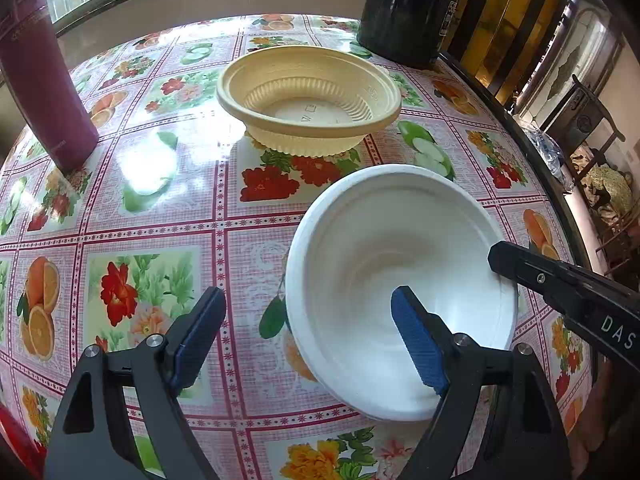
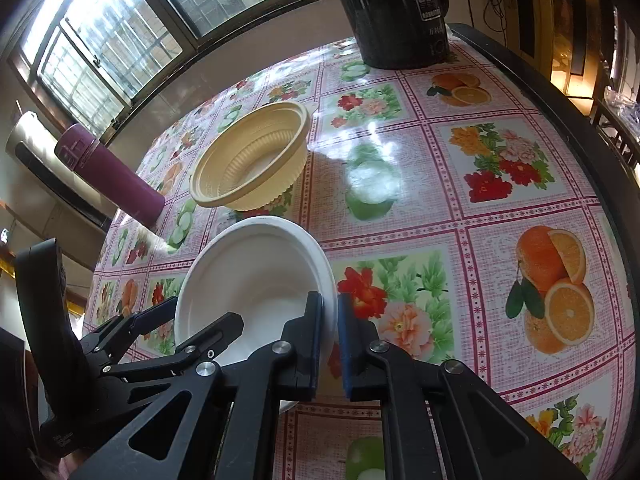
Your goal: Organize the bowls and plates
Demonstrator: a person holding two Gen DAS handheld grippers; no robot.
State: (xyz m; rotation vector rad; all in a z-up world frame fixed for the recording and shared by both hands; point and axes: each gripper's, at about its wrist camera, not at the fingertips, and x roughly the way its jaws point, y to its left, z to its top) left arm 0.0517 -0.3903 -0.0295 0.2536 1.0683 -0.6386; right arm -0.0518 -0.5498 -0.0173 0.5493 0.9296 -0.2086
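Note:
A white bowl [image 1: 384, 264] stands on the flowered tablecloth [image 1: 160, 220], near me in both views. Behind it sits a ribbed yellow bowl [image 1: 308, 96], upright and empty. My left gripper [image 1: 308, 294] is open and straddles the white bowl's left rim, with one blue pad [image 1: 416, 344] over the inside and the other outside; nothing is pinched. My right gripper [image 2: 330, 320] is shut on the white bowl [image 2: 256, 272] at its right rim, which sits between the two pads. Its black finger reaches in from the right edge as the right gripper [image 1: 500, 264] in the left wrist view. The yellow bowl [image 2: 252, 160] is untouched.
A maroon bottle [image 1: 44, 80] stands at the far left. A black pot [image 1: 404, 8] stands at the far right corner. The table's dark edge [image 1: 540, 152] curves close along the right, with a chair and clutter beyond. Windows line the back wall.

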